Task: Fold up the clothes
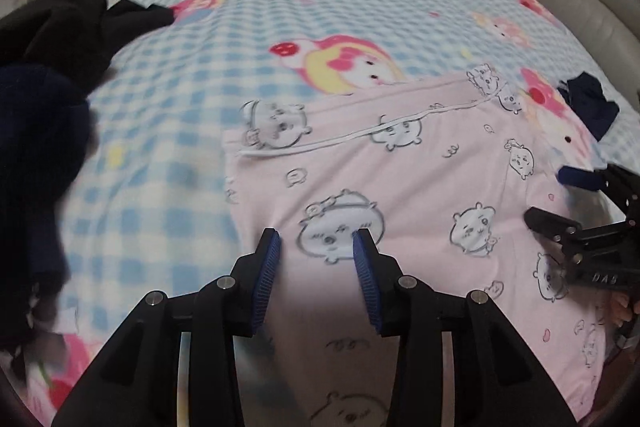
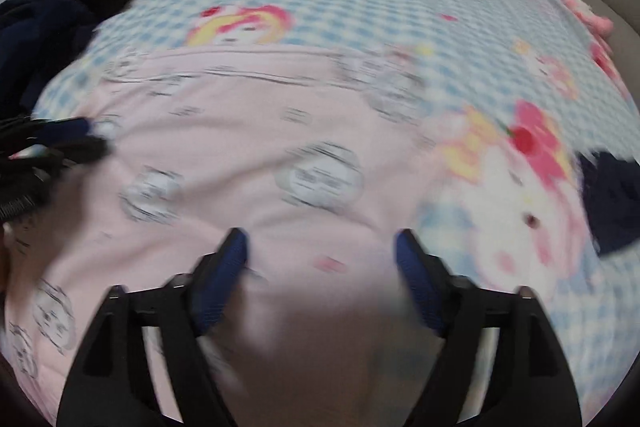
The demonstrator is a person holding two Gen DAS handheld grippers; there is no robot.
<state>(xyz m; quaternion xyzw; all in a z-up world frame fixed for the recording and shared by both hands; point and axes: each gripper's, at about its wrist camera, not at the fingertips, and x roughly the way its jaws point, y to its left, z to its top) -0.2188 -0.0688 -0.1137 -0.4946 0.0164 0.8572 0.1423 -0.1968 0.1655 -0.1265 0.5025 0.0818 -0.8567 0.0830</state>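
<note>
Pink printed garment (image 1: pixel 400 163) spread flat on the checked bedspread (image 1: pixel 240 27), left gripper (image 1: pixel 317 241) and right gripper (image 2: pixel 322 243) both agape above it; light, limp cloth, best pinched at an edge

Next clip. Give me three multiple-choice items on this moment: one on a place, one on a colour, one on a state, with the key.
1. Where do the dark clothes lie?
A. left of the pink garment
B. on top of it
C. on the floor

2. What colour are the finger pads?
A. red
B. blue
C. white

3. How are the jaws of the left gripper?
A. shut on cloth
B. open
C. hidden

Key: 1 A, piled at the left edge of the bed; 2 B, blue pads; 3 B, the pink garment shows between the fingers.
</note>
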